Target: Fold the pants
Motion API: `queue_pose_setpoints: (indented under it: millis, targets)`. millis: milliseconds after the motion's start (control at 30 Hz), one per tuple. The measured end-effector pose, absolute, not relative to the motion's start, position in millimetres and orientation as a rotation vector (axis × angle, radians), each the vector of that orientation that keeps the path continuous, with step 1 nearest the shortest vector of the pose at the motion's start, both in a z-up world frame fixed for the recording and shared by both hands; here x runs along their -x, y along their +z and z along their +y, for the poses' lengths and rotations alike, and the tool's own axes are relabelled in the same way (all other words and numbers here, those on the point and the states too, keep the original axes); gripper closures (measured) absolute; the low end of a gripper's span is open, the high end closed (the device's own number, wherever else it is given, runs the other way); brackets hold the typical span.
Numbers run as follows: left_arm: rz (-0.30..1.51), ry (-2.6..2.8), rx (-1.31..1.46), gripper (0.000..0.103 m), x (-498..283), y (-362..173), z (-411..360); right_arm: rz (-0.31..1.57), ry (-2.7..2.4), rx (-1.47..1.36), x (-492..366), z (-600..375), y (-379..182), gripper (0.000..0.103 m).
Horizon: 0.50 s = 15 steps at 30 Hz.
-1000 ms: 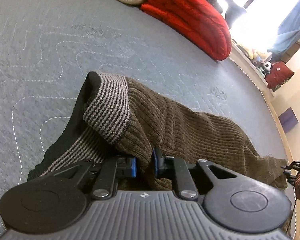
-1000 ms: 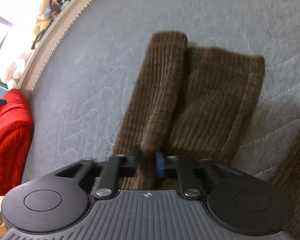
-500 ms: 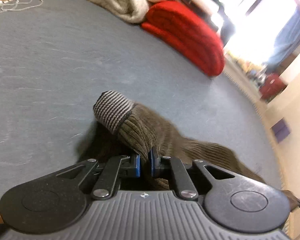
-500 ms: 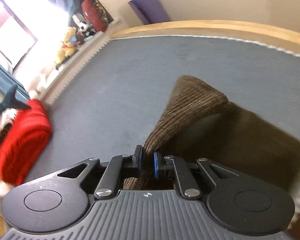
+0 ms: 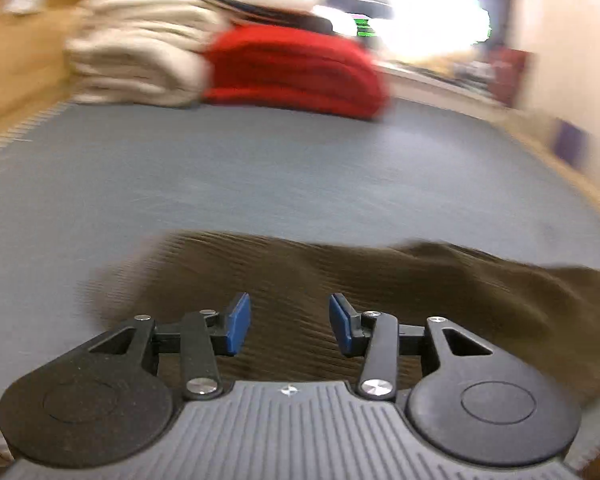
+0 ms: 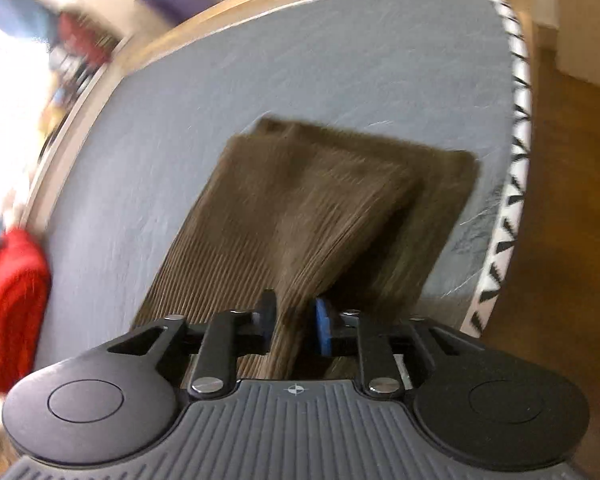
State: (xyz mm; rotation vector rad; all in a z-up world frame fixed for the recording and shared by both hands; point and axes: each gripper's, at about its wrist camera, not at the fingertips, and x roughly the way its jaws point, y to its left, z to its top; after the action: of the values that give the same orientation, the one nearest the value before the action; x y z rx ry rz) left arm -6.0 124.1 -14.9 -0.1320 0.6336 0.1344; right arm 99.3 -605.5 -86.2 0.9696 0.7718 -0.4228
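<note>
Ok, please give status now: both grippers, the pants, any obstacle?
Left gripper opening, nothing between jaws. Right gripper opening, fold of brown corduroy pants between its jaws. Pants lie folded over on grey mattress. No obstacle near.

One pair of brown pants (image 6: 300,208), one red blanket (image 5: 296,68), one cream blanket (image 5: 136,68).

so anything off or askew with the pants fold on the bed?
The pants layers are misaligned: the top layer sits skewed, an under layer sticks out toward the mattress edge. A fold remains between the opening right gripper jaws.
</note>
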Motion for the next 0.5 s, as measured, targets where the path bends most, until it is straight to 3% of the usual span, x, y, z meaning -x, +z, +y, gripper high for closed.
queue_pose_setpoints:
  millis: [167,367,433,467,500]
  targets:
    - [0.783,-0.007,0.171,0.055,-11.3,-46.6,112.7,0.706,-0.552,-1.152,-101.5,-633.4,-115.0,0.072]
    - [0.847,0.052,0.292,0.055,-18.1,-63.4,139.6,0.621,-0.613,-1.183,-101.8,-655.4,-120.7,0.072]
    - [0.846,0.059,0.299,0.055,-19.0,-64.1,138.3,0.609,-0.616,-1.185,-101.9,-659.5,-119.4,0.08]
    - [0.842,0.061,0.291,0.055,-18.7,-63.6,134.3,0.6,-0.608,-1.171,-102.2,-659.6,-115.0,0.09]
    - [0.838,0.061,0.281,0.055,-17.8,-61.9,132.8,0.588,-0.587,-1.143,-103.7,-658.4,-110.3,0.091]
